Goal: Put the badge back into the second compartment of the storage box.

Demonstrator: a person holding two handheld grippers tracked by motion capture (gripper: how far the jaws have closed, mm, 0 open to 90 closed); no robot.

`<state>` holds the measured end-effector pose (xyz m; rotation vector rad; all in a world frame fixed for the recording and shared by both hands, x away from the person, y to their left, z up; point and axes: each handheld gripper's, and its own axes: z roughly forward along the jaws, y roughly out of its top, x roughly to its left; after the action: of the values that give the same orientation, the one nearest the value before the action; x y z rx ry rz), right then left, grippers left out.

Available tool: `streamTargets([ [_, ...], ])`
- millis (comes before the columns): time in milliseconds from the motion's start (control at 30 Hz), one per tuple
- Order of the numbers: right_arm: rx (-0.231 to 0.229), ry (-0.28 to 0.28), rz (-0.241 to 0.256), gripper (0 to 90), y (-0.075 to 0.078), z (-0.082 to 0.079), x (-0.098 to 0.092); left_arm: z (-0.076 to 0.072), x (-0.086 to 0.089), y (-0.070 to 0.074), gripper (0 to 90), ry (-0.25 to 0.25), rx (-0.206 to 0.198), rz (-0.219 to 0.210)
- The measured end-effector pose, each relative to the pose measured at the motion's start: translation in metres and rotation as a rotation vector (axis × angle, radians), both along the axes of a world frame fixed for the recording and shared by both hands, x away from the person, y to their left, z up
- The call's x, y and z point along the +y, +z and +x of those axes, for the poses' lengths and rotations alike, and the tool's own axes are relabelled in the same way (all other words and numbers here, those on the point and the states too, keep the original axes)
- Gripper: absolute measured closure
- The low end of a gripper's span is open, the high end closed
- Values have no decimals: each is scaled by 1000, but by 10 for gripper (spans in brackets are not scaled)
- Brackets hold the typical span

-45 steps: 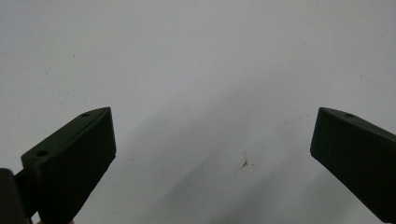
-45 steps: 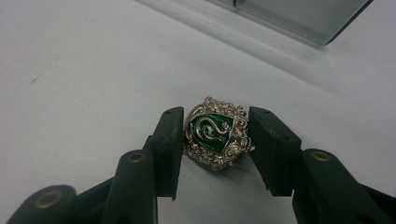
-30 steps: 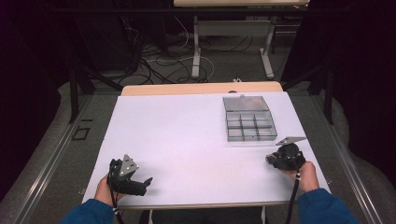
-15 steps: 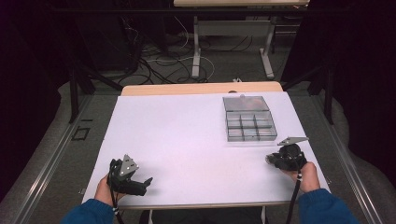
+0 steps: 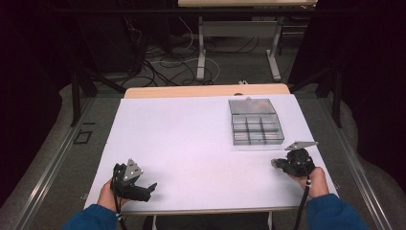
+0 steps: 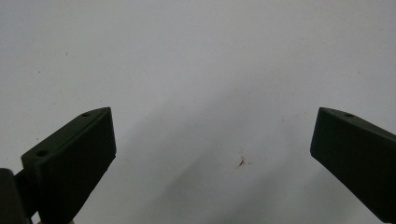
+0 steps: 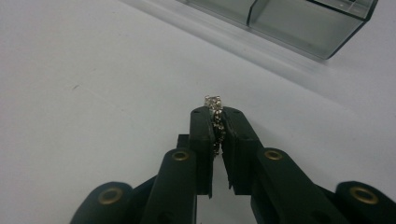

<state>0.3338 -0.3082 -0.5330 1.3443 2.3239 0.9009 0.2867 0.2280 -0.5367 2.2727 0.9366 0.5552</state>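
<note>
The right gripper (image 7: pixel 217 116) is pinched tight on a tiny sparkly ring (image 7: pixel 213 101); the clear box (image 5: pixel 255 127) sits just ahead, much nearer this hand; the left gripper (image 6: pixel 212 140) is wide open, holding nothing.

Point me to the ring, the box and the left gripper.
ring (image 7: pixel 213 101), right gripper view, its stone above the shut jaws.
box (image 5: pixel 255 123), high view, a middle divider.
left gripper (image 5: pixel 152 186), high view, by its jaw tips.

Matt white table cover (image 5: pixel 191 139), clear glossy plastic compartment box (image 5: pixel 256 125), glittering metal ring (image 7: pixel 213 102), matt black claw (image 7: pixel 215 114).
</note>
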Motion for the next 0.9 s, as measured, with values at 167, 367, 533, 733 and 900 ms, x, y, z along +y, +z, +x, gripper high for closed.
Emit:
streamTargets([
  [167,-7,19,-4,869,1,-2,3,0,0,0,3,1,-1,0],
  [367,-10,19,-10,872,1,-3,4,0,0,0,3,0,-1,-2],
  [533,-27,32,-17,872,2,-4,5,0,0,0,3,1,-1,-1],
  [733,-54,36,-22,872,5,-7,6,0,0,0,3,0,-2,-3],
  [900,-72,34,-21,872,8,-9,7,0,0,0,3,2,-4,2],
])
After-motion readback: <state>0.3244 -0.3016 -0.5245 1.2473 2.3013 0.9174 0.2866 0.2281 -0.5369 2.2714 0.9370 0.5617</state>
